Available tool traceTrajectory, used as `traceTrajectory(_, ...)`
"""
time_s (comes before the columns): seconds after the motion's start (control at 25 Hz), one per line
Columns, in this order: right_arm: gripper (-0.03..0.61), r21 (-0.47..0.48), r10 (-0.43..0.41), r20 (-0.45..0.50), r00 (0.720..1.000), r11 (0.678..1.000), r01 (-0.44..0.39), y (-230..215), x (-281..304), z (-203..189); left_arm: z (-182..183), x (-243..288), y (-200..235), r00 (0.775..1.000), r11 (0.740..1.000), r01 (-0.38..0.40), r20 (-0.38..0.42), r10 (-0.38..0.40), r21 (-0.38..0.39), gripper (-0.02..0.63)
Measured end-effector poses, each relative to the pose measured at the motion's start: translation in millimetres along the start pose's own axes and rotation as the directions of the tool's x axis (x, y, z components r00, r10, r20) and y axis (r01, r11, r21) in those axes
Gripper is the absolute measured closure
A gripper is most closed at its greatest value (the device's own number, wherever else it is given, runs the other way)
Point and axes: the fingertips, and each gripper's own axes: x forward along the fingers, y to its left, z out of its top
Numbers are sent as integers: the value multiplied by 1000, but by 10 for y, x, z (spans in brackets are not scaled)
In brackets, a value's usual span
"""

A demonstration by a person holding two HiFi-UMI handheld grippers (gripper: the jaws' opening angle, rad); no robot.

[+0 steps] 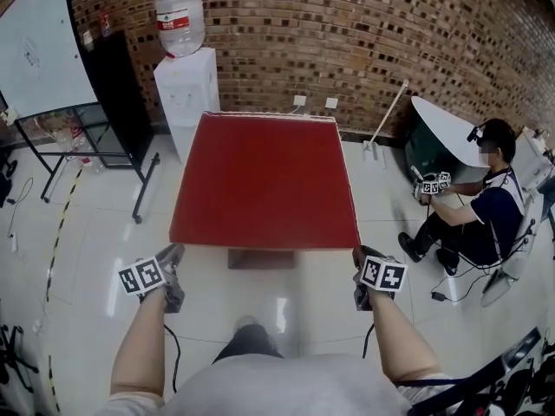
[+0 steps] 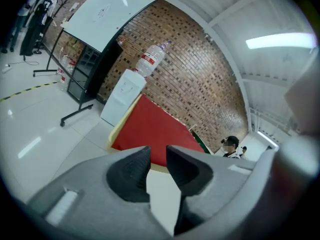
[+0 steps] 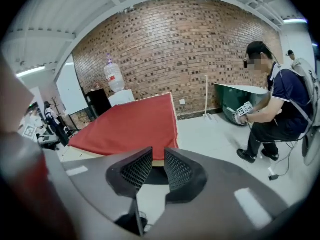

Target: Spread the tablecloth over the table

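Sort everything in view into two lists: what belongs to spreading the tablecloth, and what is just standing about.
Belongs to the job: red tablecloth; table; left gripper and right gripper, both open and empty.

Just standing about: water dispenser; whiteboard; black cabinet; seated person.

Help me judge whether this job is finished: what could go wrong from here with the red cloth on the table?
1. A pale strip of the table shows beside the red tablecloth in the left gripper view. The cloth may sit off-centre and could slide toward its longer side.
2. The left claw and right claw are open and empty near the cloth's front corners. A stray move might snag an edge and drag it.
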Motion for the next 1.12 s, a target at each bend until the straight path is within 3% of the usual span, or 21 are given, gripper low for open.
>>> traceTrajectory(0.12,576,-123,153,-55,987,980,-158,542,-221,5,-42,24,-425,993,993,116,-26,-115,21,525)
traceTrajectory(0.24,577,-196,330,-159,930,913,-358,1149,-505,-170,-186,55,-783,982,977,184,-67,-178,106,526)
traceTrajectory(0.36,577,-209,437,-177,882,859,-467,1608,-883,-296,-363,-61,-1294,951,942,303,-105,-289,148,531)
traceTrajectory(0.48,577,-246,496,-163,853,817,-522,1953,-1297,-446,-583,-397,-1829,906,887,420,-145,-398,192,612)
traceTrajectory(0.64,578,-268,555,-139,820,776,-571,2387,-1836,-775,-1052,-1068,-2324,829,790,552,-273,-488,266,612)
traceTrajectory(0.76,578,-294,573,-158,804,750,-593,2668,-2262,-1178,-1486,-1603,-2515,784,738,613,-332,-525,282,612)
traceTrajectory(0.88,578,-296,575,-143,806,752,-589,2850,-2711,-1474,-1823,-2100,-2708,745,691,661,-367,-557,292,612)
traceTrajectory(1.0,578,-306,580,-143,802,745,-593,3105,-3122,-1682,-1914,-2645,-2896,721,673,689,-349,-599,270,612)
traceTrajectory(1.12,578,-330,591,-162,790,722,-608,3325,-3462,-1820,-1955,-3014,-3008,726,658,687,-328,-605,306,612)
